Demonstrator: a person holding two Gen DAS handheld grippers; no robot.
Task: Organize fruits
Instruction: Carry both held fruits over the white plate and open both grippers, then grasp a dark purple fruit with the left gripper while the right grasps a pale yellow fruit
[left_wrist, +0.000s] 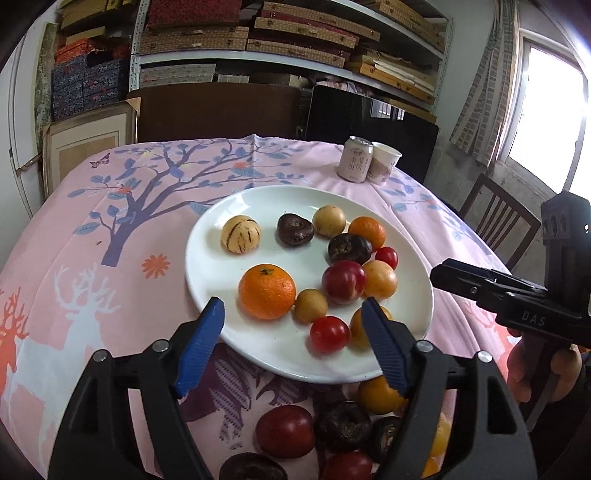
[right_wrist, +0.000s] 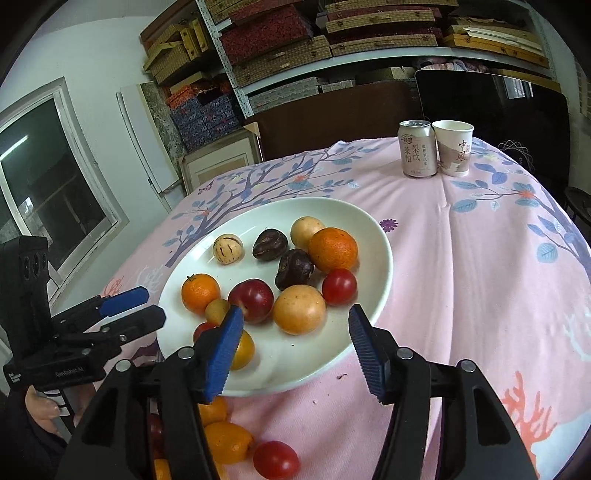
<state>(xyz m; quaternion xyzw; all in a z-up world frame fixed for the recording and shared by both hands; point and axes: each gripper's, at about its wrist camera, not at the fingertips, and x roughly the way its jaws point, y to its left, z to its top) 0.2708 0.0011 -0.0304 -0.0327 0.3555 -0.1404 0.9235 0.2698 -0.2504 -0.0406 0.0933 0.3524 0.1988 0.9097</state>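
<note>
Fruit sits mostly on my round white ceramic plate (left_wrist: 207, 236), mid-table on the pink tree-print tablecloth (left_wrist: 110, 229). At the plate's left I see a large orange mandarin (left_wrist: 266, 291) and, farther off, a striped cream melon-like fruit (left_wrist: 241, 234). My left gripper (left_wrist: 293, 314) hangs over the near rim, blue pads spread, nothing between them. More loose fruit lies on the cloth near me, including a dark red plum (left_wrist: 285, 430). My right gripper (right_wrist: 295, 325) is also spread and empty over the plate's near right edge.
</note>
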